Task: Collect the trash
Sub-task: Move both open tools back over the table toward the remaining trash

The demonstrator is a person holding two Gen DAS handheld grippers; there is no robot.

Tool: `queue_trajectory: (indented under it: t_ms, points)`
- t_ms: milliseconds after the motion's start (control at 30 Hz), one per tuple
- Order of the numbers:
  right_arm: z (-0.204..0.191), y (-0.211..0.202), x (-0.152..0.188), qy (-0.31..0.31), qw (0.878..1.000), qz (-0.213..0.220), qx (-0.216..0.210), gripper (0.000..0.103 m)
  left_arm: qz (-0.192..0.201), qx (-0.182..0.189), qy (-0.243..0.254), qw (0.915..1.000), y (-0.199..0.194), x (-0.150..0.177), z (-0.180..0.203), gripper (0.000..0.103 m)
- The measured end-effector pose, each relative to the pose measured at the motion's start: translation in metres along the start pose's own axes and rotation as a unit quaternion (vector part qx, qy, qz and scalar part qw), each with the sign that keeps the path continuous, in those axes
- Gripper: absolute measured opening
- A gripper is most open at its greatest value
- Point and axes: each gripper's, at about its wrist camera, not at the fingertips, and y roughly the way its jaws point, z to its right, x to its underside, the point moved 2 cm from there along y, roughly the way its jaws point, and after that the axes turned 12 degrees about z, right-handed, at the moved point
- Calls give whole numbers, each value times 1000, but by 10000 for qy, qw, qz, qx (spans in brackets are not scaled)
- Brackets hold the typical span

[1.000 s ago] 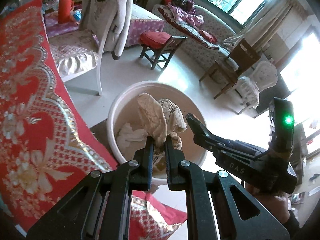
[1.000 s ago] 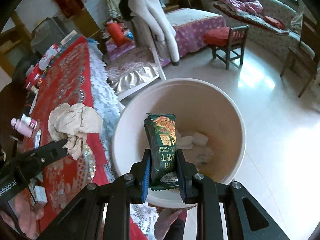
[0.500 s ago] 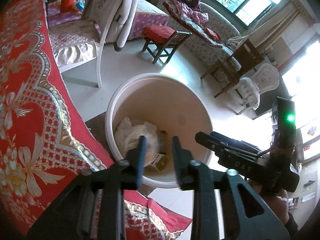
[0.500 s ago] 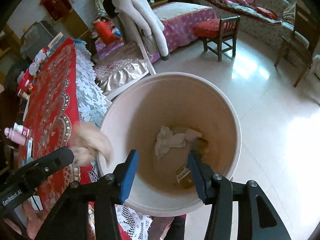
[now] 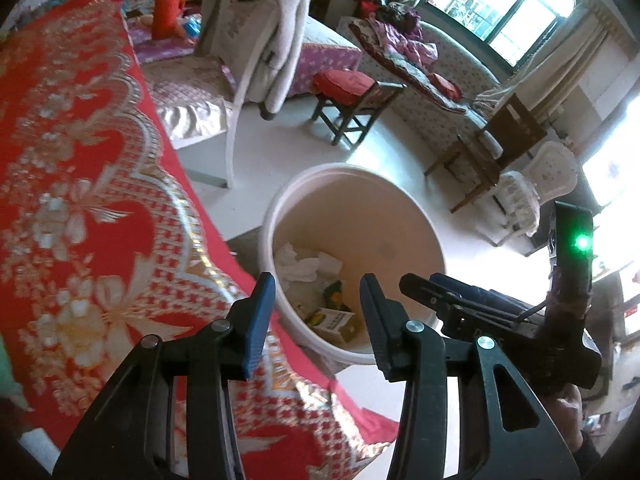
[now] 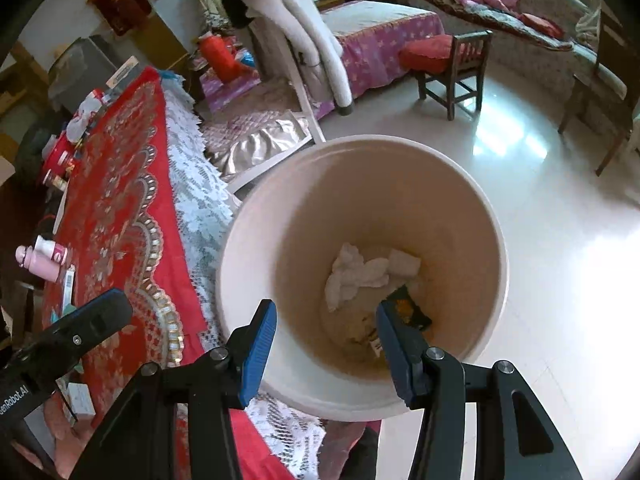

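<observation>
Both grippers hang over the pale bucket [image 6: 496, 240] that stands on the floor just beside the table with its red cloth [image 5: 80, 208], and neither has anything in it — so to my eye the dropping step is done and the next one is to go back for more. The trash lies at the bottom of the bucket: crumpled white tissue [image 6: 360, 276], a dark green wrapper [image 6: 408, 312] beside it, and from the left camera a small yellow-and-white box [image 5: 332, 320] near the front wall. The left gripper [image 5: 316, 316] has its jaws spread wide, blue pads facing each other with only air between, touching neither the bucket rim nor the cloth. The right gripper [image 6: 326, 340] is just as wide open, held above the bucket's mouth, empty as well. What comes next, I'd judge, is a swing away toward the tabletop, where small bottles [image 6: 40, 256] and packets sit at the far side — whichever piece counts as rubbish there I can't tell from here — and the jaws can stay open for the approach.
</observation>
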Motion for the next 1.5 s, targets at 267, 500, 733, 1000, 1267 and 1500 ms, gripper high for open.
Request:
queue_trajectory:
  t_ms: [267, 500, 733, 1000, 1267, 1500]
  points:
    - [-40, -7, 2, -289, 9992, 84, -251, 50, 267, -464, 103, 9985, -37, 7, -20, 42]
    - [-81, -12, 9, -525, 9973, 118, -499, 57, 455, -815, -8, 9956, -75, 13, -49, 42]
    - [-132, -10, 21, -861, 9931, -3, -800, 57, 585, -1193, -324, 9906, -114, 24, -93, 42]
    - [-202, -3, 42, -1346, 9830, -208, -1229, 58, 671, -1644, -819, 9807, -164, 46, -158, 42]
    - [-264, 10, 65, -1821, 9698, -477, -1553, 60, 650, -2329, -1504, 9586, -204, 73, -241, 42]
    - [-295, 19, 73, -2105, 9604, -621, -1714, 60, 775, -2501, -2069, 9427, -211, 66, -283, 42]
